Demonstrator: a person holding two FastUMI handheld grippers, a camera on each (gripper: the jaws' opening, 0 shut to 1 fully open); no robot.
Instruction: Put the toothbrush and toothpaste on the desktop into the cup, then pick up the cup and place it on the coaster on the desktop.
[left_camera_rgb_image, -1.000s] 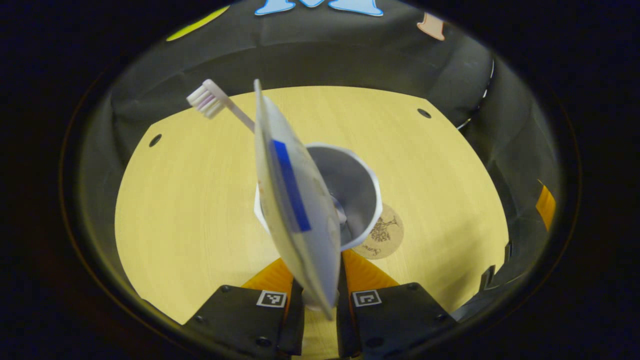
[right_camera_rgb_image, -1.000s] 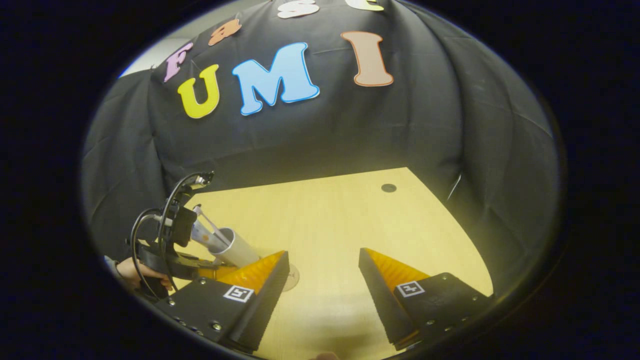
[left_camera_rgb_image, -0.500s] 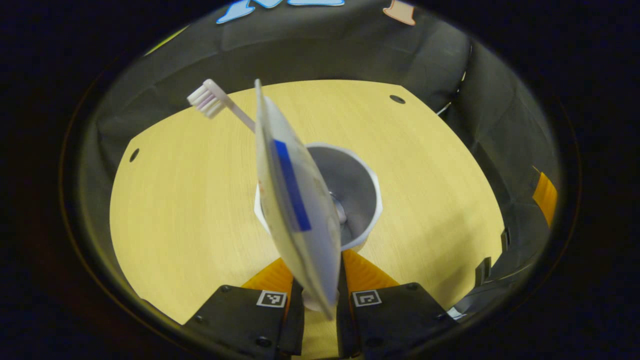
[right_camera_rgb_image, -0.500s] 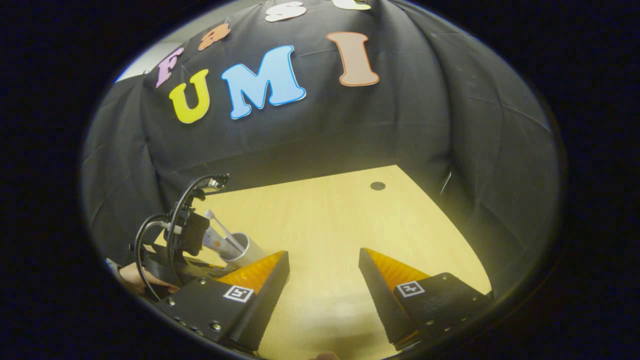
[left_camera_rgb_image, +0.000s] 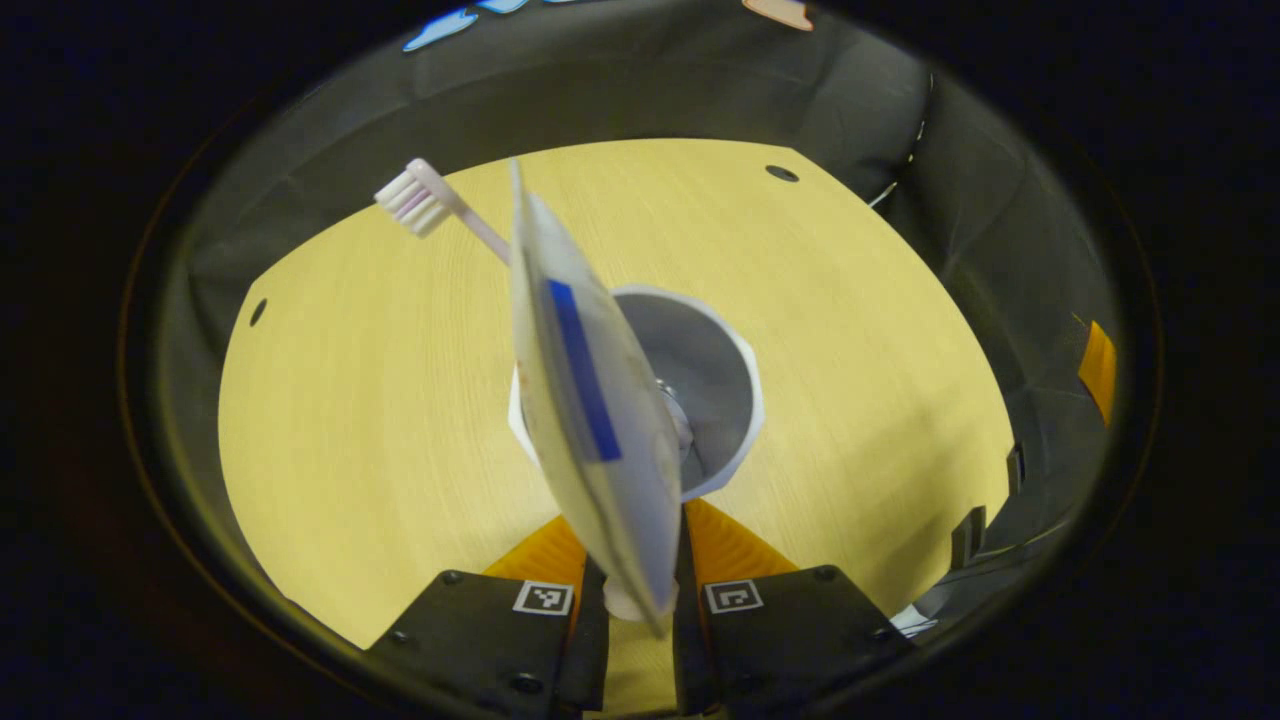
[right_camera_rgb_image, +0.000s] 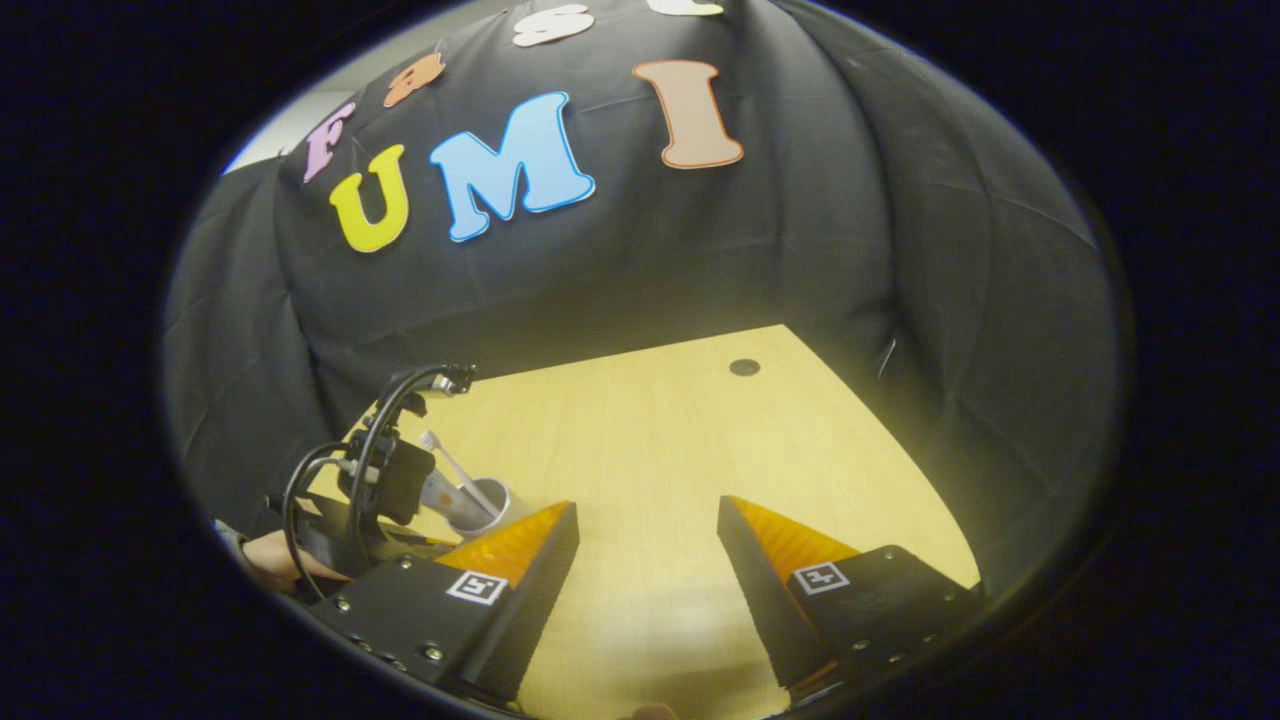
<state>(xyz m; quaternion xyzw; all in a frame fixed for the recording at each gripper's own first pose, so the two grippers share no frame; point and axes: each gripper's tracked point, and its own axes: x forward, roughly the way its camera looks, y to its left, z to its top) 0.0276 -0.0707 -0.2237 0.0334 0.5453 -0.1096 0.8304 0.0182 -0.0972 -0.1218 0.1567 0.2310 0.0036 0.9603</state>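
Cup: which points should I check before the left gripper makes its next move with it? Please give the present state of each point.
1. Toothbrush in the cup: ok, its head sticks out above the rim.
2. Toothpaste in the cup: ok, the tube leans out toward the camera.
3. Left gripper holds the cup: ok, its jaws press on the lower part from both sides.
4. Cup lined up over the coaster: cannot tell.
5. Cup base resting on the desktop or lifted: cannot tell.
6. Right gripper out of the way: ok, jaws open, apart from the cup.
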